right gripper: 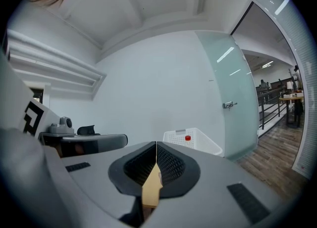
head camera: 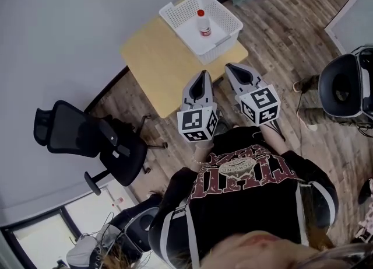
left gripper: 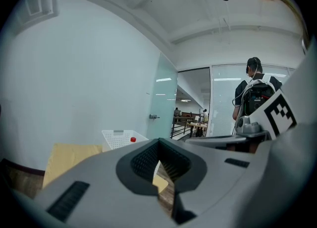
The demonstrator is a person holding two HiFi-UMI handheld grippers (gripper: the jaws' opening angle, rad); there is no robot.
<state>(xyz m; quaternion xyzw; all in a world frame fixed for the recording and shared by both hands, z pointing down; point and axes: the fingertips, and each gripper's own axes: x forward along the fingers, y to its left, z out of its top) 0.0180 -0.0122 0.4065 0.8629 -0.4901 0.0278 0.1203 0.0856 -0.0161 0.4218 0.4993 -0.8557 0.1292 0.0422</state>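
While left gripper (head camera: pixel 202 75) and right gripper (head camera: pixel 231 67) hang mid-frame over the near edge of the table (head camera: pixel 154 63), each has its jaws pressed together on nothing. Red-capped bottle (head camera: pixel 203 24) stands, apparently upright, in white basket (head camera: pixel 172 12) at upper centre, untouched, well apart from both.

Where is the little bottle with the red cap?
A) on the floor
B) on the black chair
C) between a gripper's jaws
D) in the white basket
D: the bottle stands upright inside the white basket, which sits at the far corner of the table.
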